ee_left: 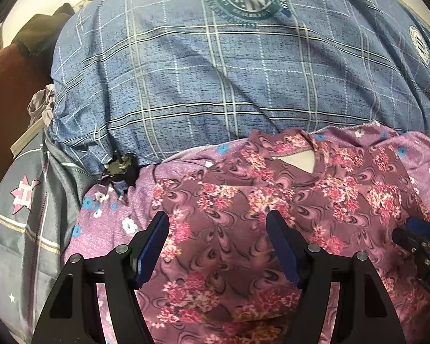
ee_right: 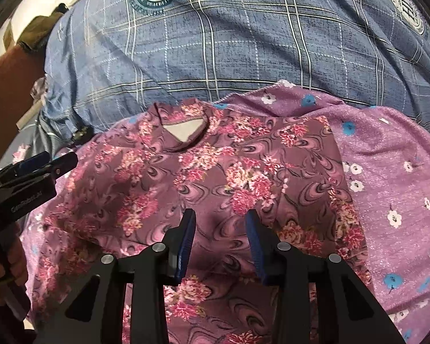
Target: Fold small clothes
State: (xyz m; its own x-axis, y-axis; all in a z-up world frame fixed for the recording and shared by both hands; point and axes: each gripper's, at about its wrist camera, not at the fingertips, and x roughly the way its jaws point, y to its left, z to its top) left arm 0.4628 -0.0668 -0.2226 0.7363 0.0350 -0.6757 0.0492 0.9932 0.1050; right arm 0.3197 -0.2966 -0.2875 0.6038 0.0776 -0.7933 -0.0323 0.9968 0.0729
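A small mauve top with pink flower clusters (ee_left: 243,200) (ee_right: 215,172) lies flat, its neckline with a pale triangle facing away from me. My left gripper (ee_left: 217,215) hovers over the top's middle, jaws wide and open, with nothing between the blue pads. My right gripper (ee_right: 220,213) is over the top's lower middle, open with a narrower gap and only fabric underneath. Each gripper shows at the edge of the other's view: the right gripper (ee_left: 415,229) at the top's right side, the left gripper (ee_right: 57,162) at its left side.
The top rests on a lilac cloth with blue and white flowers (ee_right: 392,172) (ee_left: 109,223). Behind it rises a blue plaid duvet with round emblems (ee_left: 215,71) (ee_right: 229,43). Grey star-print bedding (ee_left: 20,215) and a small dark metal object (ee_left: 120,166) lie to the left.
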